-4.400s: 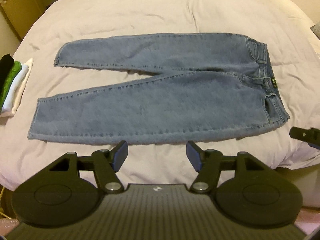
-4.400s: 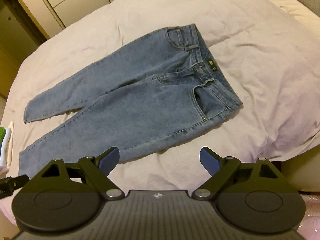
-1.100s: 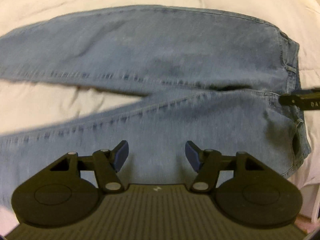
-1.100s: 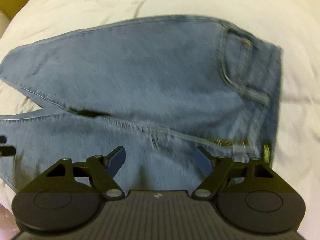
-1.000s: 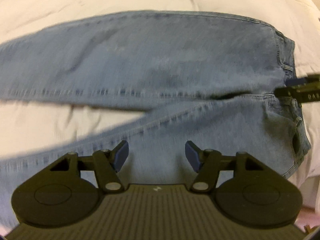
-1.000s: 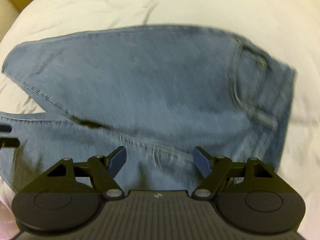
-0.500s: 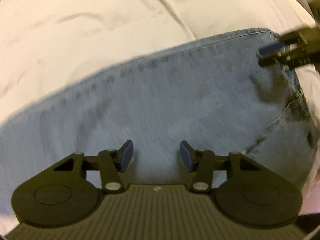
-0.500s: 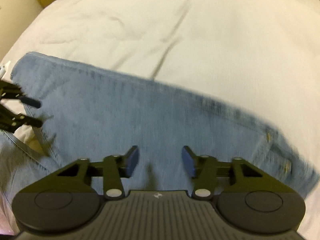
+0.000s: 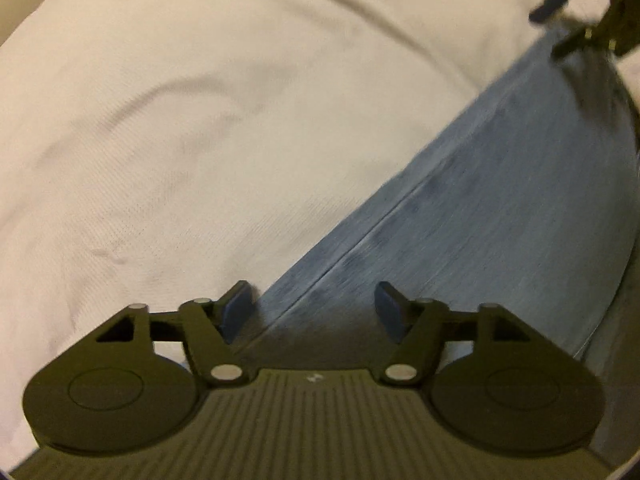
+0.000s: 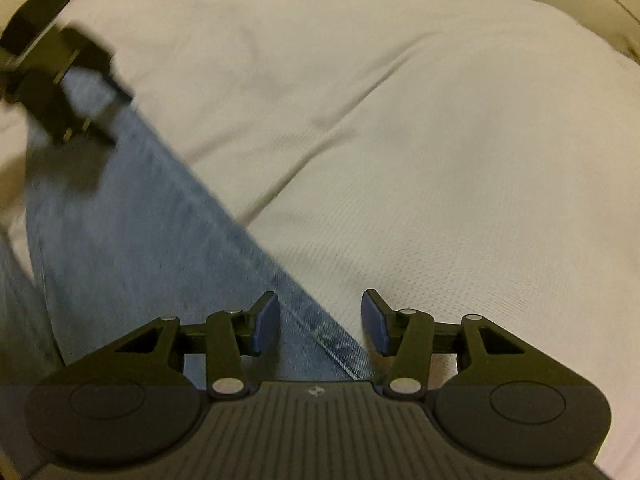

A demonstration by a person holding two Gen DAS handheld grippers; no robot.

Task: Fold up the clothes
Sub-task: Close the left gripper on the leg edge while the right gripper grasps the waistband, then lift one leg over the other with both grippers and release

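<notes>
Both claws spread wide: left claw [image 9: 313, 306], right claw [image 10: 320, 322] straddling jeans [image 10: 132, 236] edge on duvet [image 10: 400, 140].

We see faded blue jeans [image 9: 500, 200] on a plain off-white bedcover [image 9: 180, 120]; our black grippers have blue pads [image 10: 266, 328].

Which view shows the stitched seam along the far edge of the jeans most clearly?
The right wrist view: the seam lies sharp, with its stitching visible, between the open fingers of the right gripper. The left wrist view shows the jeans blurred; the edge is only a pale line there.
</notes>
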